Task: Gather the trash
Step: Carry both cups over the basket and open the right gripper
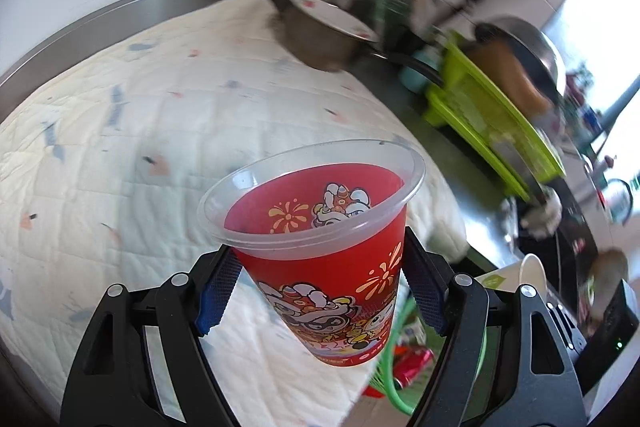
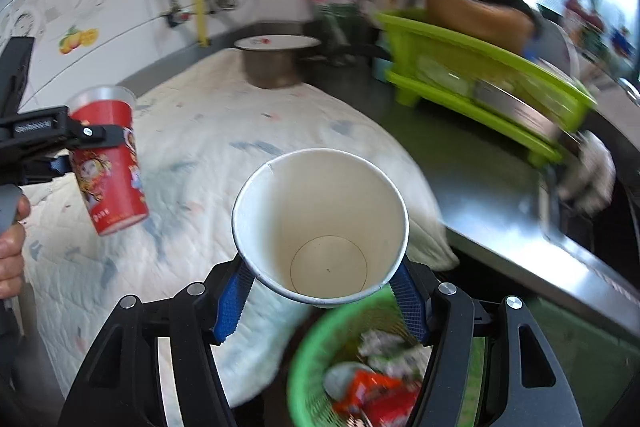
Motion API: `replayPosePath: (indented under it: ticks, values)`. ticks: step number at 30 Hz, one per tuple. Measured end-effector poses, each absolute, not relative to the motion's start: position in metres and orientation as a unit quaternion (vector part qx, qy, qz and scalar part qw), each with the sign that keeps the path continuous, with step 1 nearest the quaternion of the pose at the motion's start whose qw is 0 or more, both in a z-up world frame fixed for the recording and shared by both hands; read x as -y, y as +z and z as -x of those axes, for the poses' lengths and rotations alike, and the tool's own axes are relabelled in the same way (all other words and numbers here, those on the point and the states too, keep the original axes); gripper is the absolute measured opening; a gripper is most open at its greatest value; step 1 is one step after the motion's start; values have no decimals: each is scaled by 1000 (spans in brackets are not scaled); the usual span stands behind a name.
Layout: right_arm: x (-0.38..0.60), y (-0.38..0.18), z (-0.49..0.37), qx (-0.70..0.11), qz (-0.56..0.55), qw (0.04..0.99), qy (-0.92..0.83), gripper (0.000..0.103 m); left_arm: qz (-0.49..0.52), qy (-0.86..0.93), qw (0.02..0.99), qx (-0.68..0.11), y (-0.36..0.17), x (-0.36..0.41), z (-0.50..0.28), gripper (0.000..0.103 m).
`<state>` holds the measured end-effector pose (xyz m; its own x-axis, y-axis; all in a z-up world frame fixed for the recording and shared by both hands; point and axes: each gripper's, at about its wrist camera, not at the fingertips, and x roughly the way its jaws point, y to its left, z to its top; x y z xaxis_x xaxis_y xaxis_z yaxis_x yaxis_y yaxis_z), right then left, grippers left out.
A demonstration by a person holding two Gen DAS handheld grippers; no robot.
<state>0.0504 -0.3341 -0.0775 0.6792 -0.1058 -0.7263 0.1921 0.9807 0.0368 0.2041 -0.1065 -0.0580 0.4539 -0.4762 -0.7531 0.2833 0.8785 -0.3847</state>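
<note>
Left tongs (image 1: 320, 295) clamped on red cup (image 1: 320, 251), above quilted cloth (image 1: 120, 147) on bench. Right tongs (image 2: 324, 303) gripping white paper cup (image 2: 320, 223) (empty inside), over green wastebasket (image 2: 304, 367).

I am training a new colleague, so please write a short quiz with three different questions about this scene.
1. True or false: the left claw holds the red cup.
2. What is inside the white paper cup in the right claw?
A) liquid B) nothing C) wrappers
3. What colour is the basket with the trash?

Key: 1 true; 2 B; 3 green.
</note>
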Motion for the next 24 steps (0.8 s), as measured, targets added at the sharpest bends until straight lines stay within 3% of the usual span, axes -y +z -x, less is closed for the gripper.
replayPosePath:
  ticks: [12, 24]
  values:
    - [386, -97, 44, -407, -120, 888, -176, 62, 32, -335, 813, -475, -60, 201, -127, 75]
    - [403, -107, 80, -406, -156, 877, -203, 66, -28, -372, 798, -473, -73, 256, -92, 75]
